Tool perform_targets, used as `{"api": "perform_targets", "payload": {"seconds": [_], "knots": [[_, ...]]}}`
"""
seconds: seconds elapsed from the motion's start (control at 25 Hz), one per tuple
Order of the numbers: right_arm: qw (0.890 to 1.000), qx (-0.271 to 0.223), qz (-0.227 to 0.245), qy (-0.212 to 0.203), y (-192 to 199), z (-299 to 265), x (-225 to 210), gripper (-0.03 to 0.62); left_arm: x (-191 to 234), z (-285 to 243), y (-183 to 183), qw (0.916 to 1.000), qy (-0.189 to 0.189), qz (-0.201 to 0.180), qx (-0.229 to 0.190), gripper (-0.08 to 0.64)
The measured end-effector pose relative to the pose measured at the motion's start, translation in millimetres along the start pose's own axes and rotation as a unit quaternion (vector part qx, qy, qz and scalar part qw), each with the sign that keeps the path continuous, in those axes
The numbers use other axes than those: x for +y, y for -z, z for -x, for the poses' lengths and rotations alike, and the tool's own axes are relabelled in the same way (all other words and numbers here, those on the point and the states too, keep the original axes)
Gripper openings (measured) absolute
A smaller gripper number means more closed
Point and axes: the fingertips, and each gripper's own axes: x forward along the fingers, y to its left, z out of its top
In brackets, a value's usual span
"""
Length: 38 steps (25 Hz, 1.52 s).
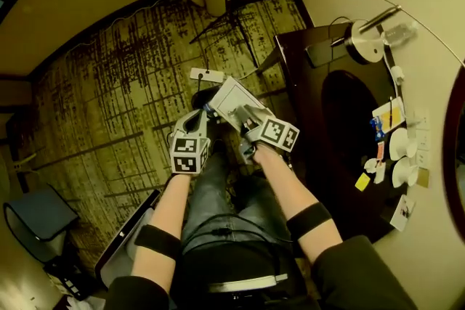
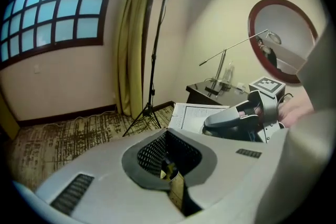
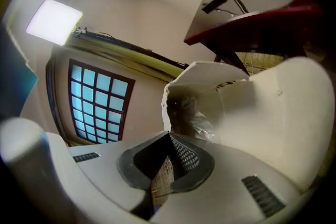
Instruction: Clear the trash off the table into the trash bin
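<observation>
Both grippers hang low over the patterned carpet in front of my knees. My left gripper (image 1: 197, 118) is shut, and its jaws (image 2: 170, 173) meet with only a thin slit of carpet showing between them. My right gripper (image 1: 237, 112) is also shut (image 3: 167, 165), with nothing held. Just ahead of it lies a white cardboard box (image 1: 227, 99), its open end (image 3: 207, 107) facing me with crumpled clear plastic inside. The left gripper view shows the box's printed face (image 2: 197, 115) and the right gripper (image 2: 242, 115) beside it. Small scraps, a yellow note (image 1: 362, 181) and white cups (image 1: 401, 144) sit on the dark table (image 1: 341, 149).
The table stands to my right, carrying a desk lamp (image 1: 367, 41). A light stand's tripod (image 1: 231, 14) and a white power strip (image 1: 207, 74) are on the carpet ahead. A dark seat or bin (image 1: 36, 218) and a flat grey device (image 1: 129, 234) lie at lower left.
</observation>
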Motion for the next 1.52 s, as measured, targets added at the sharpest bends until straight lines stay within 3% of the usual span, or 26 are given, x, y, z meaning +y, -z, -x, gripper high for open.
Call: {"api": "perform_targets", "payload": {"seconds": [0.48, 0.92, 1.24, 1.52], "knots": [[0.995, 0.0, -0.059, 0.083, 53, -117, -170, 0.008, 57, -125, 139, 0.9976, -0.005, 0.028, 0.064, 0.001], [0.976, 0.0, -0.149, 0.159, 100, -192, -294, 0.008, 90, -208, 217, 0.994, 0.011, 0.04, 0.102, 0.001], [0.95, -0.02, -0.22, 0.222, 106, -206, -348, 0.037, 104, -228, 236, 0.9928, 0.015, 0.035, 0.113, 0.001], [0.947, 0.0, -0.211, 0.243, 110, -207, -354, 0.095, 109, -228, 236, 0.9922, 0.01, 0.039, 0.118, 0.001]]}}
